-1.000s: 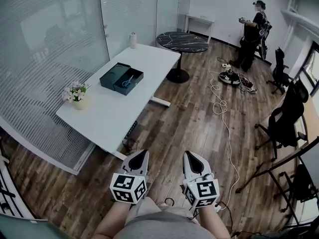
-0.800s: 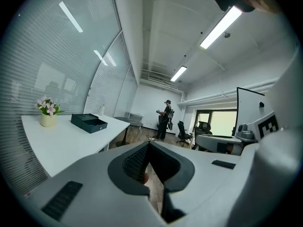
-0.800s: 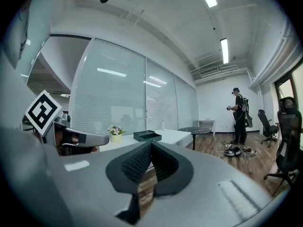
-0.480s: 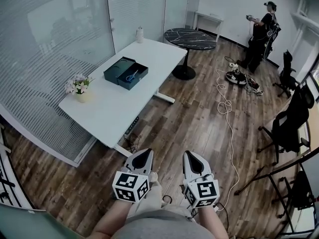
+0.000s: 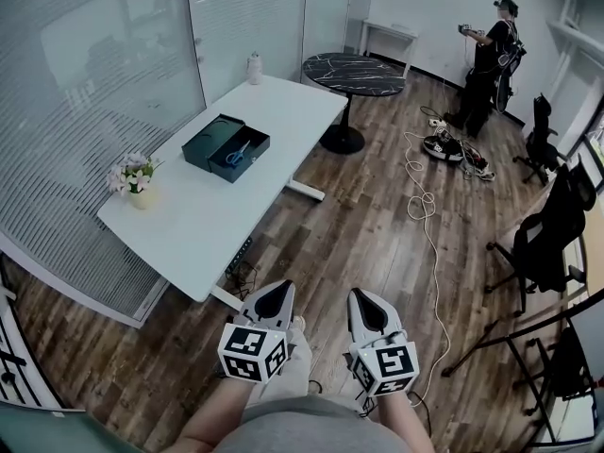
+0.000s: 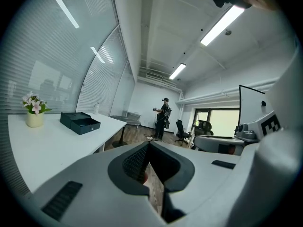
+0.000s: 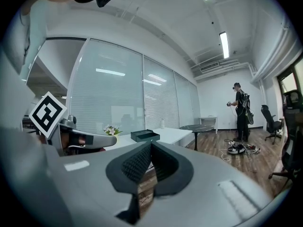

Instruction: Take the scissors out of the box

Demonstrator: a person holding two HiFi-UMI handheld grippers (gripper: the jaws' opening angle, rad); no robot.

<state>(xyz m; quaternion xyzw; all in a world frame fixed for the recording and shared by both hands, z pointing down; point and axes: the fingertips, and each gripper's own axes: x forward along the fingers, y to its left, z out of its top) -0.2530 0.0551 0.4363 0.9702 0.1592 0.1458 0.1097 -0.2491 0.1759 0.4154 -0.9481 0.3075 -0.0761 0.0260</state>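
The dark open box lies on the white table, far ahead and to the left. Blue-handled scissors lie inside its right half. My left gripper and right gripper hang side by side over the wooden floor, well short of the table. Both are shut with nothing between their jaws. In the left gripper view the box stands far off on the table, beyond the left gripper. In the right gripper view the box shows small past the right gripper.
A flower vase stands at the table's near left and a bottle at its far end. Behind are a round black table, a person, floor cables and office chairs. Glass walls run along the left.
Both grippers have shifted a little forward over the floor, still shut and empty. The table and box sit slightly differently in the head view as the head moved.
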